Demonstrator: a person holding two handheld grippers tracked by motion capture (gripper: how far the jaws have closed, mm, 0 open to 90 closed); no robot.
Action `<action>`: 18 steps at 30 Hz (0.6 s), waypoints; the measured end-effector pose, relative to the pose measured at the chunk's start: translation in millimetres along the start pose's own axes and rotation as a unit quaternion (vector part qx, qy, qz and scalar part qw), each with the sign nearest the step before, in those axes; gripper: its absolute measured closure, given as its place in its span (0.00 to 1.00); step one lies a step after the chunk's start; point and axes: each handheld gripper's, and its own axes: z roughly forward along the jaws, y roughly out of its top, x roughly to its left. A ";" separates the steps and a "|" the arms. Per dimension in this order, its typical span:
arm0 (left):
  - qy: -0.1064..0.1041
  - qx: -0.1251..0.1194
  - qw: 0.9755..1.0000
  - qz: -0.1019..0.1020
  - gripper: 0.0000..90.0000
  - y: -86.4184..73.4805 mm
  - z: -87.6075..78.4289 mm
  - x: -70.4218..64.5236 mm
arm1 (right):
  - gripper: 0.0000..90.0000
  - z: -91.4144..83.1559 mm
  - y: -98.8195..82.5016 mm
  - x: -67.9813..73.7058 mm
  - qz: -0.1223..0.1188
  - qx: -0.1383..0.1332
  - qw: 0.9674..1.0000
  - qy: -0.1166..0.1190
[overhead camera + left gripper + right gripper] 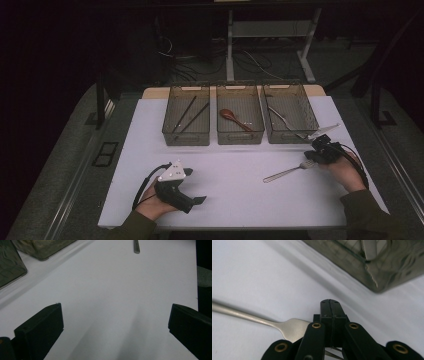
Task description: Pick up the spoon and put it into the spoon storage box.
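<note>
The left gripper point(200, 200) rests near the counter's point(235, 200) front edge, well left of the fork point(290, 171), jaws spread over bare surface. The right gripper point(330, 305) is pressed together on the fork's head, which lies flat just before the right bin point(291, 114), close to the counter's right edge, handle pointing into open room

A silver fork point(289, 172) lies on a white table point(235, 190) beside smoky translucent bins point(240, 121) and a reddish-brown spoon point(234, 119).
</note>
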 end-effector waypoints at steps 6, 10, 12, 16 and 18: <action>0.001 -0.001 1.000 0.000 0.00 0.3 -0.3 -0.3 | 1.00 -7.5 -12.0 -0.1 0.004 0.004 1.000 0.010; 0.000 0.001 1.000 0.002 0.00 0.3 -0.4 -0.4 | 1.00 -13.3 -20.7 2.2 0.003 0.009 1.000 0.014; 0.000 0.002 1.000 0.003 0.00 0.4 -0.4 -0.4 | 1.00 -16.5 -25.2 3.7 0.002 0.011 1.000 0.015; 0.000 0.002 1.000 0.003 0.00 0.6 -0.2 -0.9 | 1.00 -23.2 -34.7 7.7 -0.001 0.015 1.000 0.023; 0.000 0.002 1.000 0.003 0.00 0.7 -0.2 -1.0 | 1.00 -26.8 -39.6 10.4 -0.003 0.020 0.999 0.026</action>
